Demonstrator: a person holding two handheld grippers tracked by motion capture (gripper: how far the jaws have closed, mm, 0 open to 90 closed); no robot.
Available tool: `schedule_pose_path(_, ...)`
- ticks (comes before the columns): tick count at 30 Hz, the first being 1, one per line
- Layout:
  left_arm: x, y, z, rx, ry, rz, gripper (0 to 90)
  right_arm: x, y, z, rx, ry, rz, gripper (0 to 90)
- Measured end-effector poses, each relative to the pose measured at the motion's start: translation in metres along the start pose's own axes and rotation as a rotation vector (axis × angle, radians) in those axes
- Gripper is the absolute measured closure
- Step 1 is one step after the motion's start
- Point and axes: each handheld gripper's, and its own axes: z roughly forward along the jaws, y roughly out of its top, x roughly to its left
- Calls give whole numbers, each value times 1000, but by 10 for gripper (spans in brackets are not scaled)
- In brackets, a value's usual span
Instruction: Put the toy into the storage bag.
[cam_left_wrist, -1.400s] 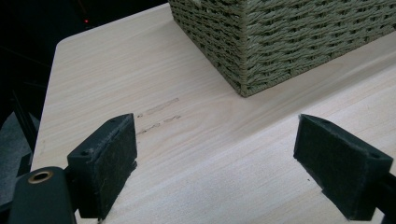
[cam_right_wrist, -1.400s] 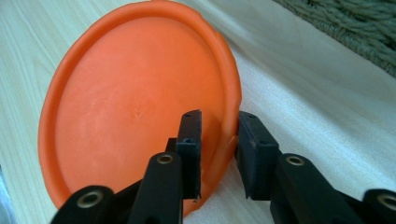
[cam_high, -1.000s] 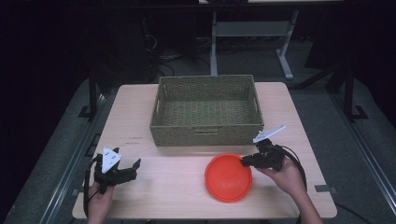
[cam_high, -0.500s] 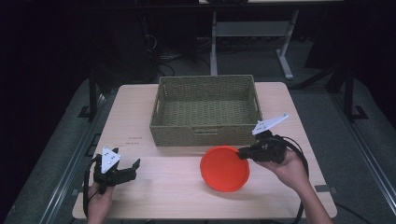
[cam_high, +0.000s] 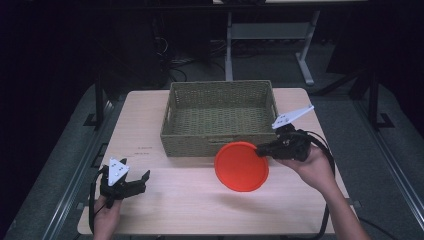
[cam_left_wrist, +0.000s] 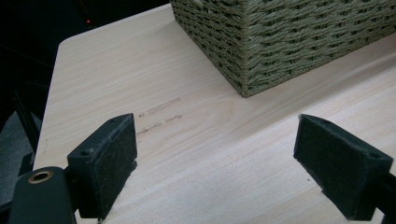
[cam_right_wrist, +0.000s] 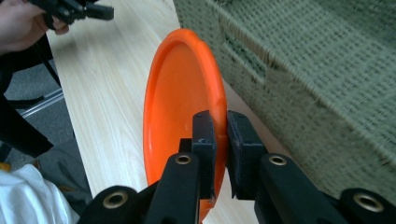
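Note:
An orange plate (cam_high: 241, 166) hangs tilted above the table, just in front of the woven basket (cam_high: 220, 119). My right gripper (cam_high: 264, 148) is shut on the plate's right rim; in the right gripper view both jaws pinch the plate (cam_right_wrist: 180, 102) edge-on, with the basket's wall (cam_right_wrist: 299, 70) close beside it. My left gripper (cam_high: 136, 183) rests low at the table's front left, open, nothing between its pads (cam_left_wrist: 105, 161), which stand wide apart over bare wood. The basket's corner (cam_left_wrist: 261, 46) lies ahead of it.
The light wooden table (cam_high: 165, 205) carries the basket at its back middle. A metal stand (cam_high: 272, 35) and cables are on the dark floor behind the table. The other hand and its gripper (cam_right_wrist: 70, 9) appear far off in the right gripper view.
My right gripper has lifted the orange plate off the table, tilted it up and carried it left and toward the basket. The left gripper has stayed where it was.

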Motion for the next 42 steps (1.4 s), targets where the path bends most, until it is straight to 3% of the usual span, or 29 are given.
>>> schedule_pose_path(29, 1, 0, 0, -7, 5, -3, 128, -11, 55, -27, -40, -40, -11, 823)
schedule_pose_path(42, 1, 0, -1, -9, 6, -2, 128, -23, 80, -31, -53, -61, 13, 823)
